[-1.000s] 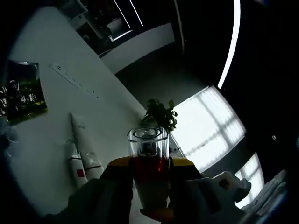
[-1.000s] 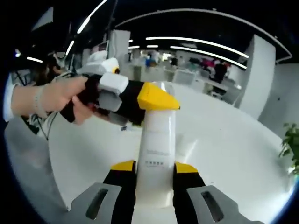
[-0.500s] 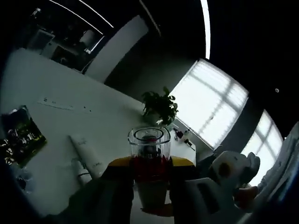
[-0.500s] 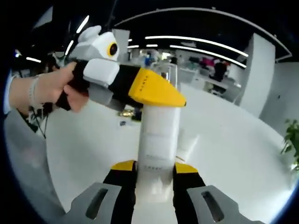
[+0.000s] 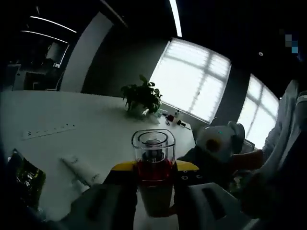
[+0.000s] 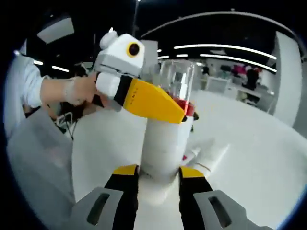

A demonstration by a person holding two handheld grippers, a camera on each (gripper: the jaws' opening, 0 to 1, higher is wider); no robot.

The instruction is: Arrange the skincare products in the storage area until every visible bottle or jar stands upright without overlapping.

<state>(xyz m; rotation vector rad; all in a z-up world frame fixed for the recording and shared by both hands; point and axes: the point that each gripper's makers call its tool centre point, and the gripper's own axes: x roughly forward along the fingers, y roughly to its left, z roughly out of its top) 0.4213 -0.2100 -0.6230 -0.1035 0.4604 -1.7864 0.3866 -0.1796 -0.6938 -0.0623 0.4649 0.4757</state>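
Right gripper view: we swung bottle [image 6: 165,143] toward vertical; right gripper [image 6: 157,173] clamps its base, left gripper [image 6: 158,103] its red neck. Tubes [image 6: 204,158] beside bottle remain flat.

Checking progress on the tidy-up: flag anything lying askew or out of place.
Two white tubes lie flat on the white table instead of upright. The bottle is off the table, clamped by both the left gripper and right gripper.
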